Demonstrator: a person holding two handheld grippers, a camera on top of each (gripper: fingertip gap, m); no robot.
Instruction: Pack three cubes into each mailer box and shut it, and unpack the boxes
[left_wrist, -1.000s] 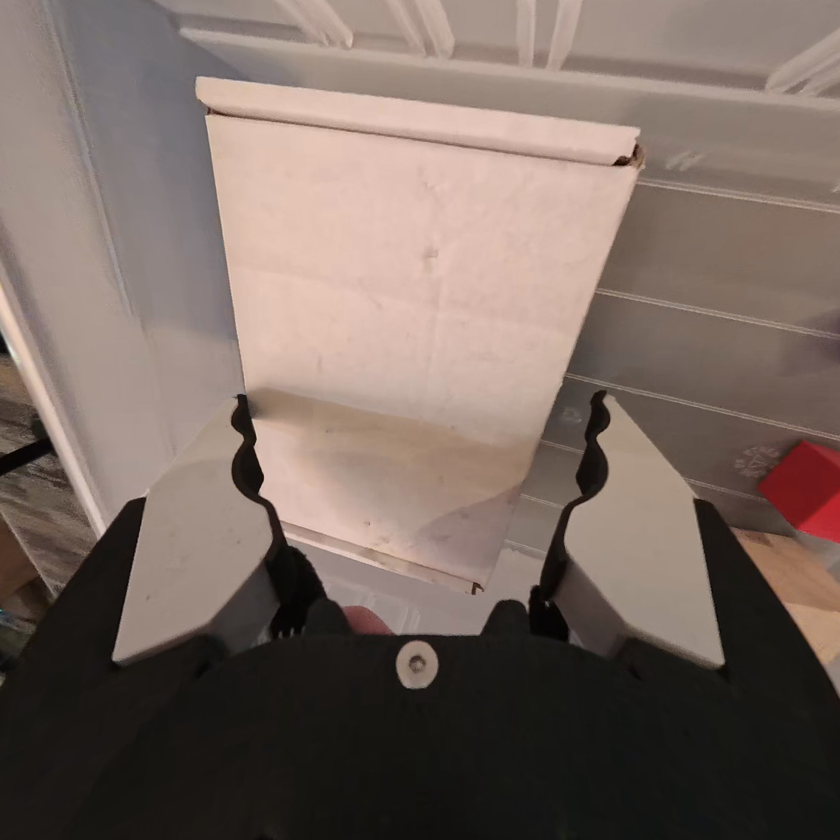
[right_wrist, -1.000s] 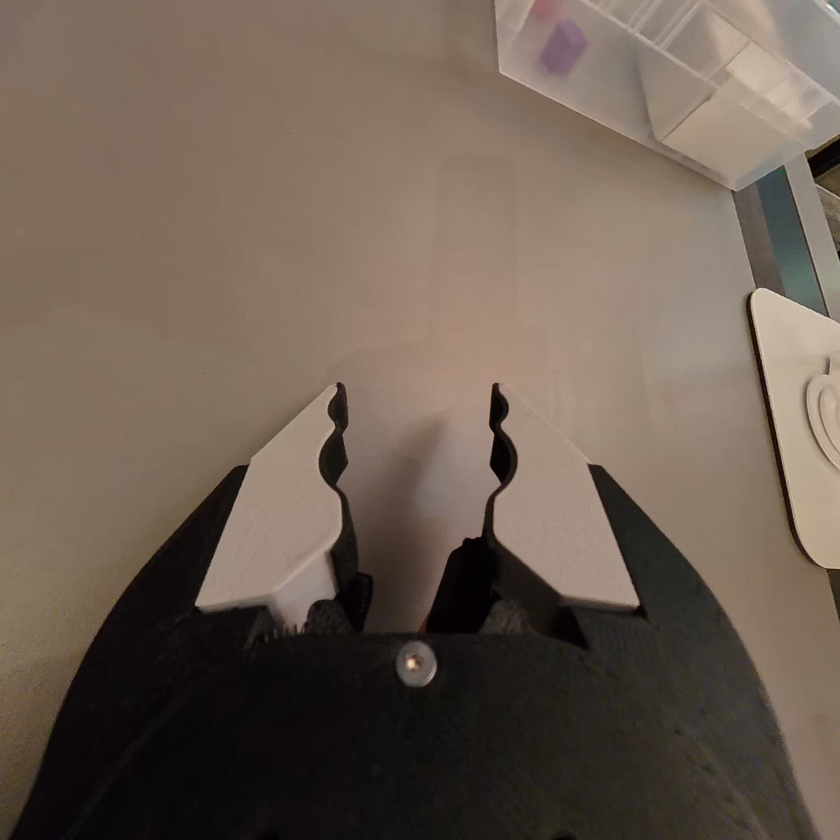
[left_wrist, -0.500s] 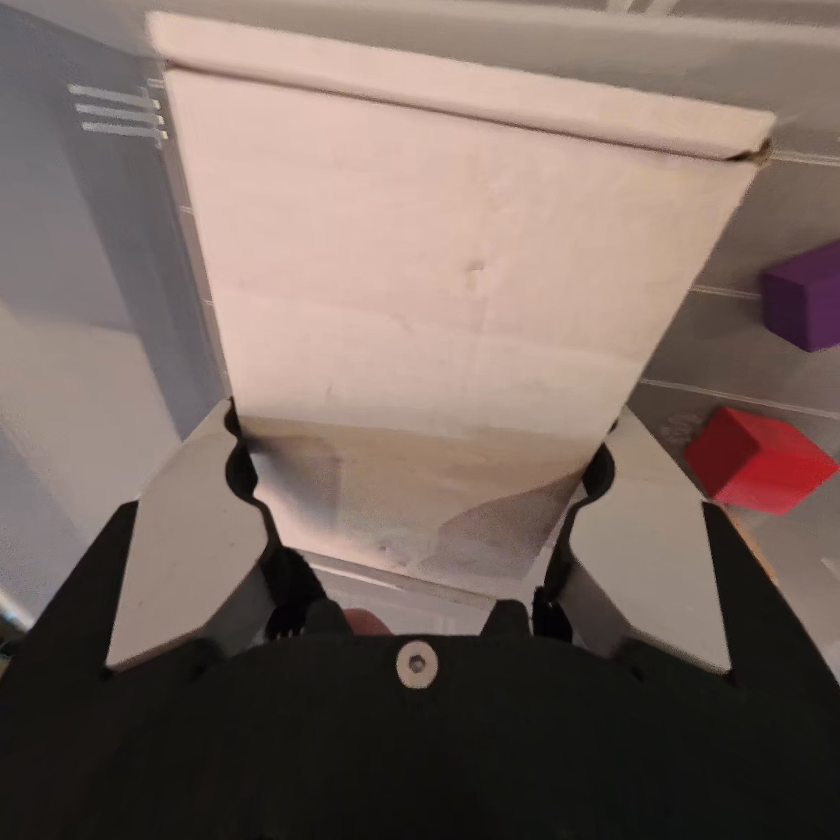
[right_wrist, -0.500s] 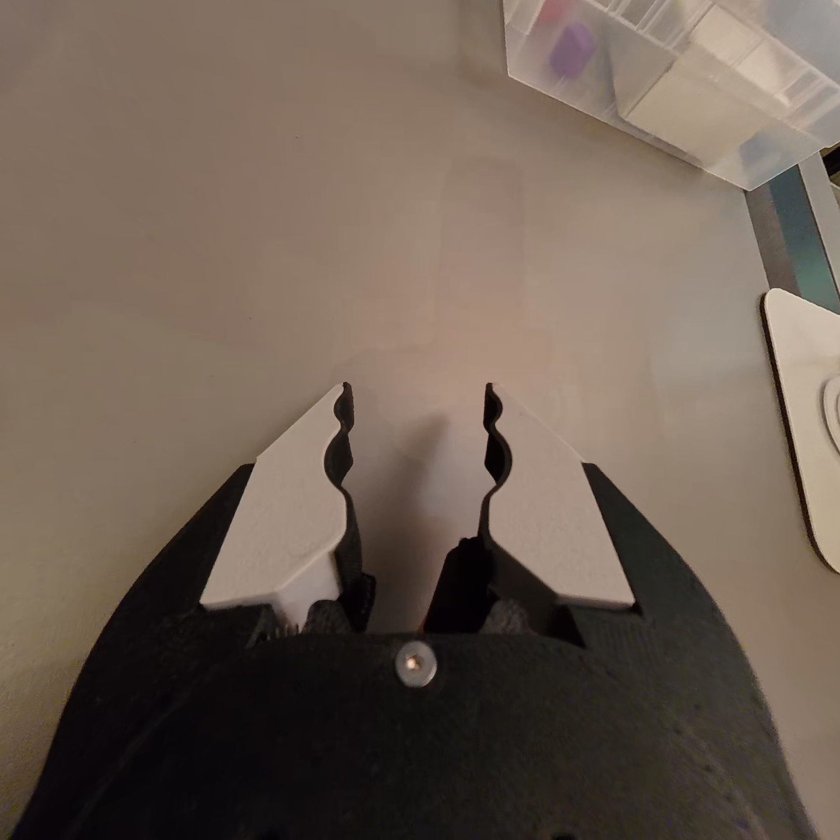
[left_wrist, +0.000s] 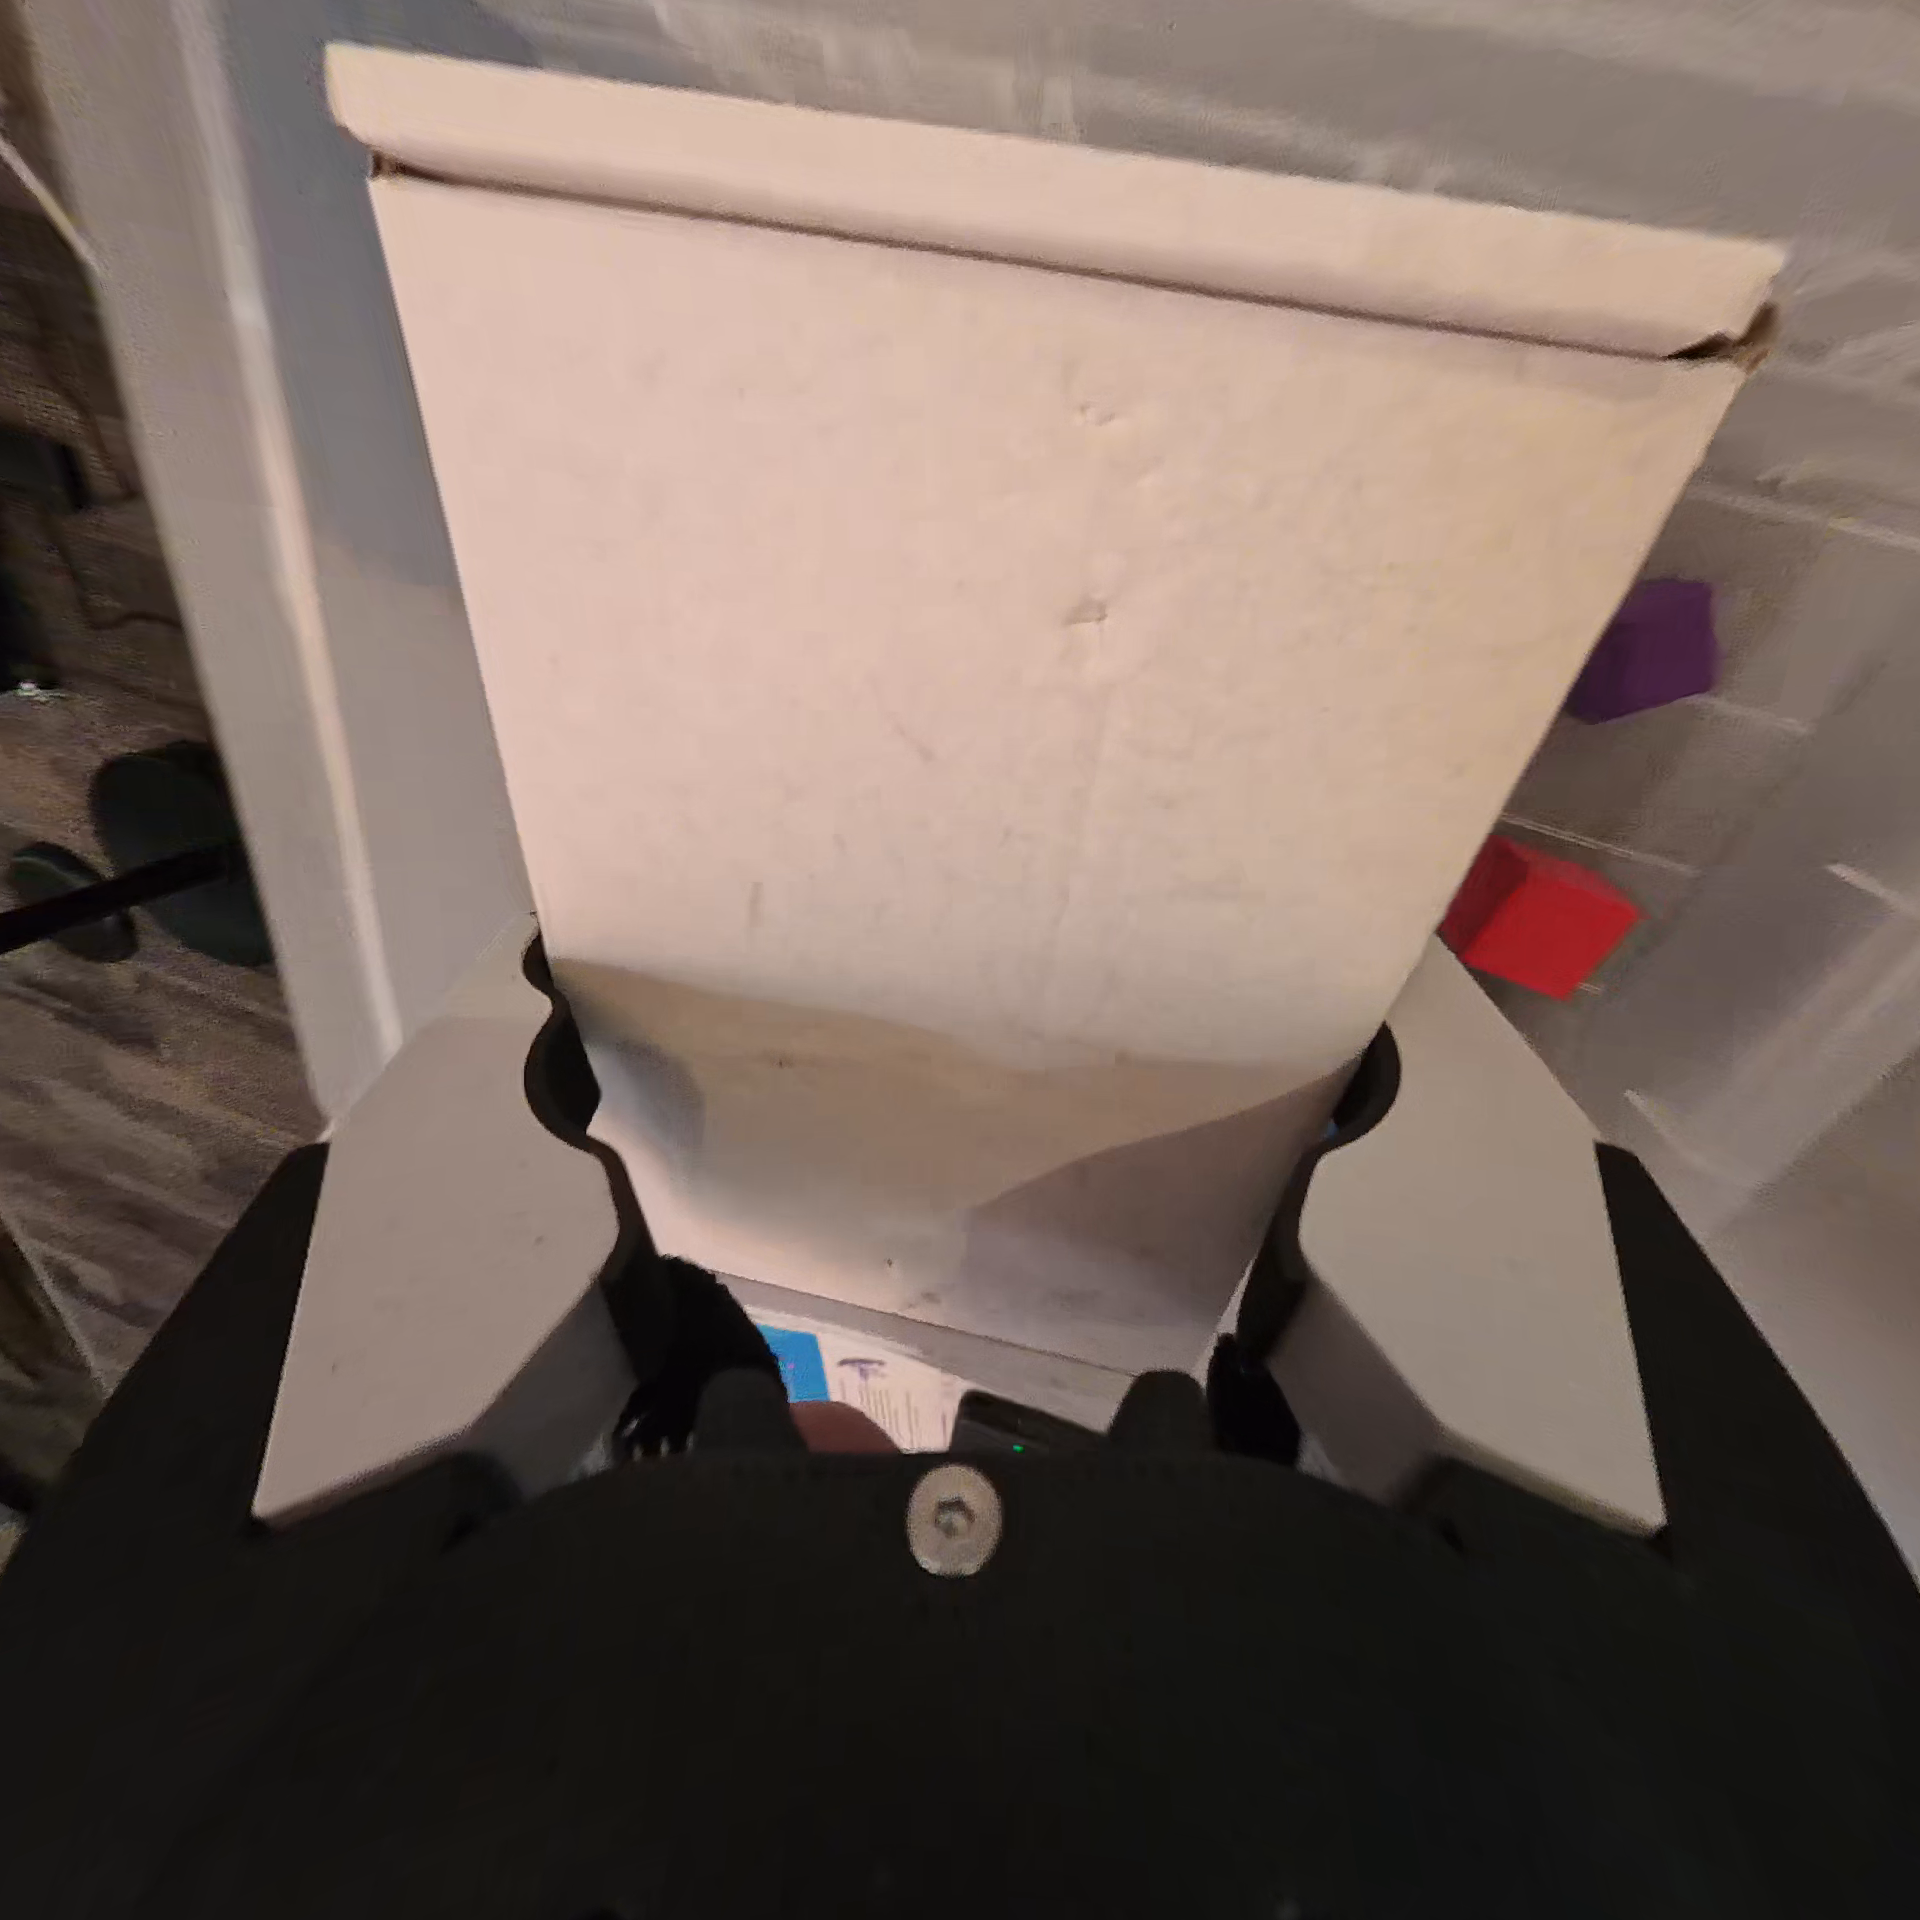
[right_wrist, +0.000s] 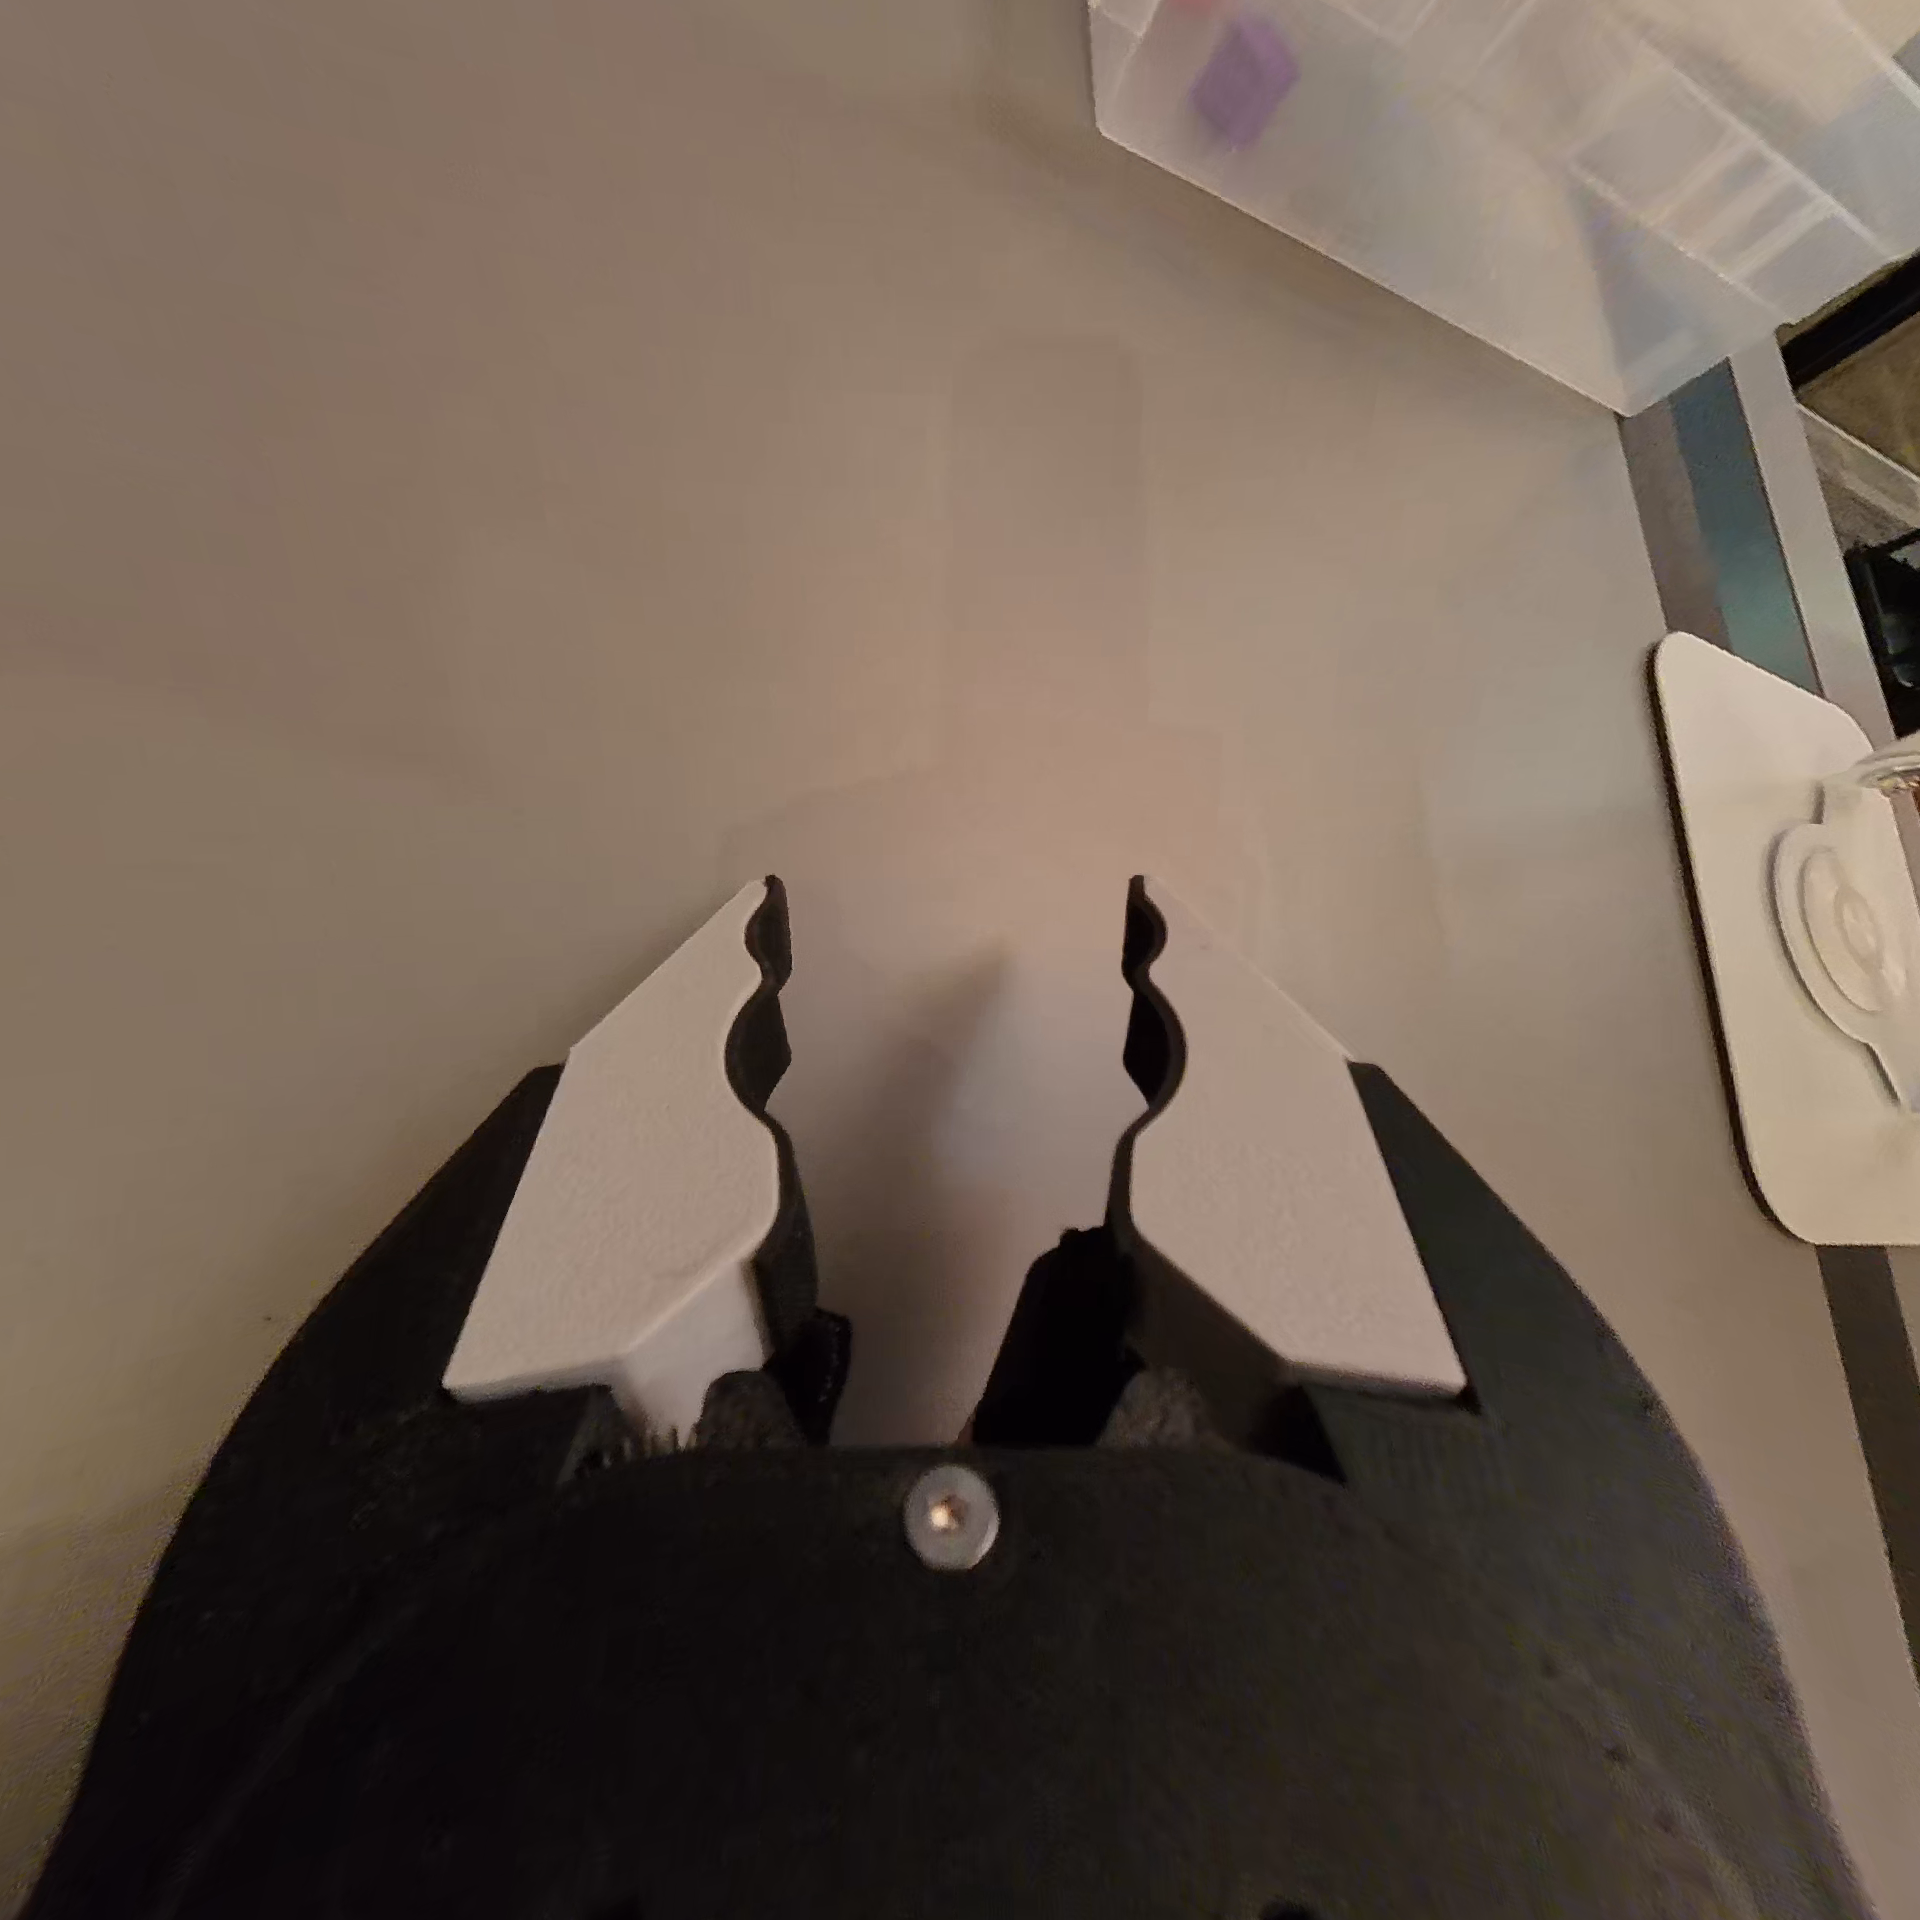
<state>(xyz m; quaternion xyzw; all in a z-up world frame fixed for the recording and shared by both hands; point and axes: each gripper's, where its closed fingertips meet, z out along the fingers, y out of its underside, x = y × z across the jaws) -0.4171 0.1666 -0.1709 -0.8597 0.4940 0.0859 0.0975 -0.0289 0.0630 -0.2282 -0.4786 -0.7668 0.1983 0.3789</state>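
Tabletop (right_wrist: 520, 520) under your right gripper (right_wrist: 954, 883) is plain beige w/ nothing between the parted fingers, a frosted plastic bin (right_wrist: 1455, 208) at the far right corner showing a purple cube (right_wrist: 1242, 88) through its wall, and a white mat (right_wrist: 1756, 935) at the right edge. Your left gripper (left_wrist: 956, 997) has the white mailer box (left_wrist: 987, 675) between its fingers, lid shut, both fingers touching its sides, inside the bin w/ a purple cube (left_wrist: 1652, 655) and red cube (left_wrist: 1538, 930) just right of it; grey wood-look floor (left_wrist: 125, 1091) shows at left. Small blue-and-white label (left_wrist: 831, 1371) sits under the box near the gripper base, print too small to read.
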